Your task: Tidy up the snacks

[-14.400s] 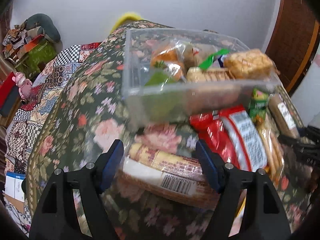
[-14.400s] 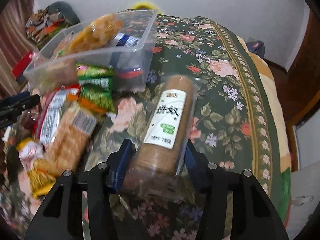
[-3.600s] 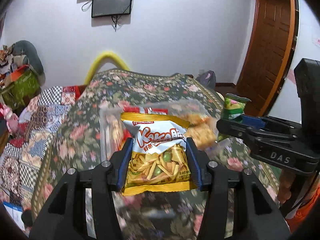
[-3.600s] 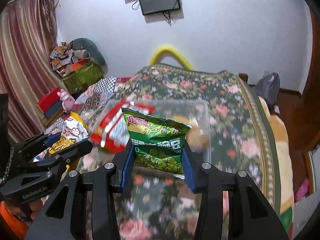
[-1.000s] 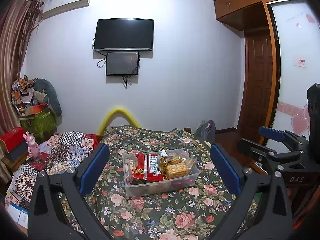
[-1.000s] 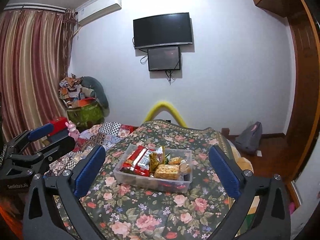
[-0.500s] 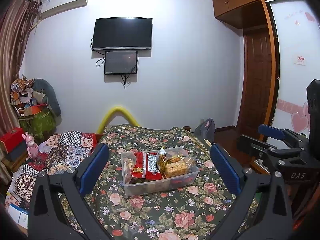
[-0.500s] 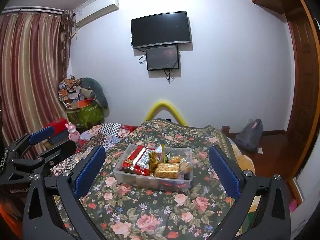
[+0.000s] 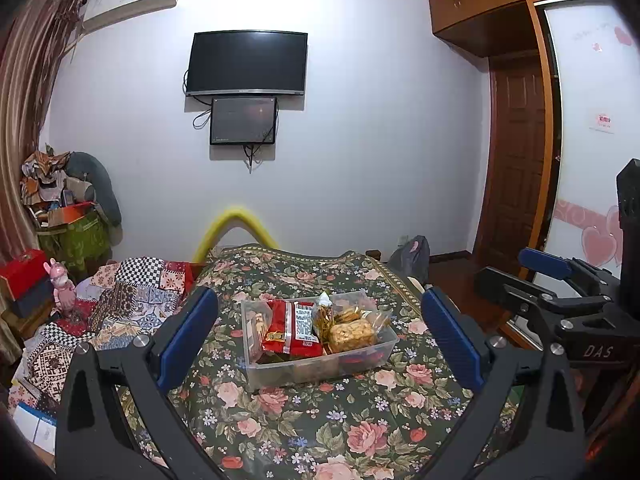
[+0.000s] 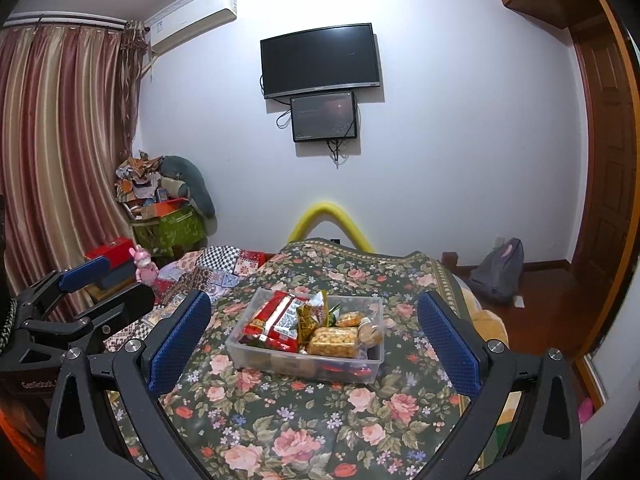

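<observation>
Both pairs of tongs have drawn well back since the earlier frames, when the left held a yellow snack bag and the right a green one; now neither carries anything. The left tongs (image 9: pixel 318 334) stand wide open at the bottom of the left wrist view, and the right tongs (image 10: pixel 314 338) stand equally wide at the bottom of the right wrist view.

Framed between the blue pads, at the centre of each view, sits the clear rectangular plastic bin (image 9: pixel 276 372) on the dark green floral-covered tabletop (image 9: pixel 340 432). Inside lie the red foil snack packets (image 9: pixel 292 330), a golden block-shaped biscuit pack (image 9: pixel 352 330) and other wrapped snacks packed close together. No loose snack shows on the cloth around the bin, so the gathering step looks finished and the task near its end. Any next move would call only for a check that nothing was left out of sight, or a small nudge to settle the packets.

Only the left wrist view shows the brown wooden door (image 9: pixel 516 160) at right and the right tongs at its right edge. Only the right wrist view shows the striped red-brown curtains (image 10: pixel 60 140) at left, the grey backpack (image 10: pixel 498 272) on the floor and the left tongs at its left edge.
</observation>
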The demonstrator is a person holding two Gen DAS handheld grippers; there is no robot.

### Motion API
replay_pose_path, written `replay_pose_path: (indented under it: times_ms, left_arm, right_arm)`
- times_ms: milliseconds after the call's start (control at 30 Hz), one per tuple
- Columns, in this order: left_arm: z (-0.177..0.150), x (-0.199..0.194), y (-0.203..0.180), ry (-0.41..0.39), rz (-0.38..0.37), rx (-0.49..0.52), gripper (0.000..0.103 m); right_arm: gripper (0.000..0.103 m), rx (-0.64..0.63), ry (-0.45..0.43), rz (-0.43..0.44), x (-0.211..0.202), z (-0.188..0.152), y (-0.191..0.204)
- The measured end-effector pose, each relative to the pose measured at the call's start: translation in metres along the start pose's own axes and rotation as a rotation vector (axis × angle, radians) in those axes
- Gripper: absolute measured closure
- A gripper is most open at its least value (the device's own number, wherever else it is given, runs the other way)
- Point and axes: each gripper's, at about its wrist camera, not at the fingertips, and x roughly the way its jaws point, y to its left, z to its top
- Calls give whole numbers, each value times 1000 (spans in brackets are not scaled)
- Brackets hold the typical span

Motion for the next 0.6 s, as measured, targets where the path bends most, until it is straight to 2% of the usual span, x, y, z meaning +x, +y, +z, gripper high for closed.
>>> replay_pose_path:
  times_ms: [600]
  left_arm:
    - [1, 0, 2, 4, -5, -5, 0]
  right_arm:
    - [0, -3, -3, -5, -2, -1, 1]
